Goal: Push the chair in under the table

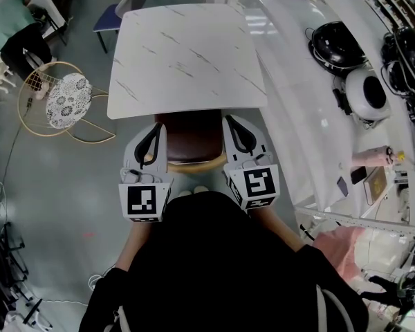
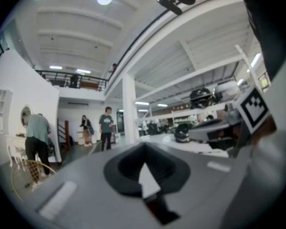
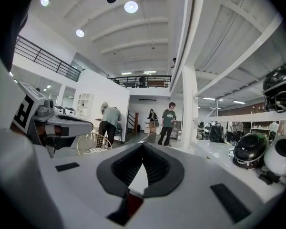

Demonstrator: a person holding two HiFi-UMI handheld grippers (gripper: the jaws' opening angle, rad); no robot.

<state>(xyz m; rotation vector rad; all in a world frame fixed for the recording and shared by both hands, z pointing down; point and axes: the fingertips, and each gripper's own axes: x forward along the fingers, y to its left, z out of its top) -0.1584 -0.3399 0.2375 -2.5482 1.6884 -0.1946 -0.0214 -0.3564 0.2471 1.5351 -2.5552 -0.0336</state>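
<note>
- Chair (image 1: 191,141): centre of frame, brown seat partly under near edge of marble table (image 1: 187,54); curved wooden back sticks out toward person.
- Left gripper (image 1: 154,133): jaws pressed together, nothing held, lying along left side of chair back. Right gripper (image 1: 237,126): same, on right side.
- Contact with chair: cannot tell.
- Risk: closed jaws give no grip, so tips may slide off rounded back.
- Risk: uneven push from two sides may twist chair, catching a leg on table base.
- Risk: gripper tips sit near tabletop edge and may strike it before chair is fully in.
</note>
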